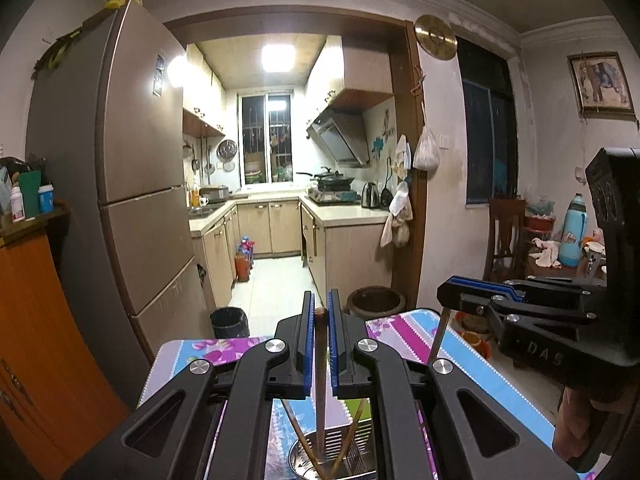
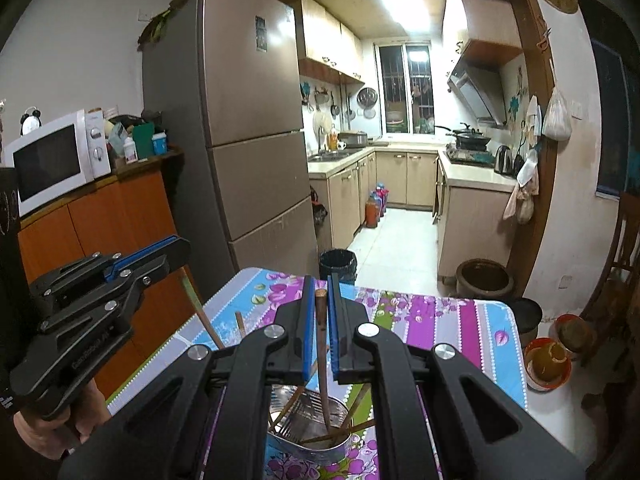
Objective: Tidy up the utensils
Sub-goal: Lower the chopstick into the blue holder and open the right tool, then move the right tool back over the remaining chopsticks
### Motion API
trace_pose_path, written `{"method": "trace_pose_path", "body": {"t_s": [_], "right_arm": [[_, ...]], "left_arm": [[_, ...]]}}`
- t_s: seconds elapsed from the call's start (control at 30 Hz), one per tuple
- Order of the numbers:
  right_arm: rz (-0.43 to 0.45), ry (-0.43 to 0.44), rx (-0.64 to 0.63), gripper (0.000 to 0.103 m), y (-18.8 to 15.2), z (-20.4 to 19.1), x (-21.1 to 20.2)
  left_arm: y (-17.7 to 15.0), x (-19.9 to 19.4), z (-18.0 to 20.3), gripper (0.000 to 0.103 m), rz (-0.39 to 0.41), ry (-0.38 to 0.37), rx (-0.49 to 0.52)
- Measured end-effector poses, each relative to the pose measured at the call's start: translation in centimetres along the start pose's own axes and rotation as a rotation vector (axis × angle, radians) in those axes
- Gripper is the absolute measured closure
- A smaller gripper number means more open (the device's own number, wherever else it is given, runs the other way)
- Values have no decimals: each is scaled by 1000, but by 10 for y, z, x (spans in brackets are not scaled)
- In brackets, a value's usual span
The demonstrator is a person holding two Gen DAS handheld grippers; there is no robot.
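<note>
My left gripper (image 1: 321, 312) is shut on a brown chopstick (image 1: 320, 364) that hangs down into a steel utensil holder (image 1: 352, 462) on the table. My right gripper (image 2: 320, 294) is shut on another brown chopstick (image 2: 322, 360) whose tip reaches into the same steel holder (image 2: 312, 436). Several chopsticks lean inside the holder. Each gripper shows in the other's view: the right gripper (image 1: 476, 286) holds its chopstick (image 1: 438, 334) upright, and the left gripper (image 2: 176, 248) holds its chopstick (image 2: 200, 312).
The holder stands on a small table with a floral striped cloth (image 2: 440, 320). Behind are a fridge (image 2: 248, 120), a black bin (image 2: 338, 264), a brown clay jar (image 2: 484, 278), an orange cabinet (image 2: 100, 232) with a microwave (image 2: 52, 160), and bowls on the floor (image 2: 548, 362).
</note>
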State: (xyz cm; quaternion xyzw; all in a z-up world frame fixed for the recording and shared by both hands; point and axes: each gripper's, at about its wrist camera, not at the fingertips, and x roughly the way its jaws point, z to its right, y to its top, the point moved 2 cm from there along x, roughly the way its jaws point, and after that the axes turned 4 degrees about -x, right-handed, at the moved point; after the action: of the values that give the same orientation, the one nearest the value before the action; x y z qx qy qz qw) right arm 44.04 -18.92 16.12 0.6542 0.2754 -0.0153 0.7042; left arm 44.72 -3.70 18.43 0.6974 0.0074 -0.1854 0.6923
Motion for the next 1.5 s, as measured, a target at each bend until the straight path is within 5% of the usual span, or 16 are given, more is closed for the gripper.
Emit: {"method": "trace_pose_path", "body": {"t_s": [0.4, 0.53, 0.63, 0.9, 1.2, 1.5], "right_arm": [[-39, -27, -21, 98, -8, 1, 20], [-10, -50, -34, 92, -6, 1, 14], [23, -61, -41, 82, -2, 2, 5], [63, -75, -46, 76, 2, 3, -13], [109, -54, -50, 51, -20, -12, -81], [126, 11, -72, 33, -104, -47, -165]], "left_arm": [[-16, 35, -10, 95, -84, 43, -9], [-14, 37, -10, 80, -76, 59, -21], [-12, 34, -14, 76, -66, 72, -33], [-9, 18, -22, 69, -44, 81, -52], [-28, -61, -26, 43, 47, 83, -23], [-124, -164, -34, 30, 61, 69, 8]]}}
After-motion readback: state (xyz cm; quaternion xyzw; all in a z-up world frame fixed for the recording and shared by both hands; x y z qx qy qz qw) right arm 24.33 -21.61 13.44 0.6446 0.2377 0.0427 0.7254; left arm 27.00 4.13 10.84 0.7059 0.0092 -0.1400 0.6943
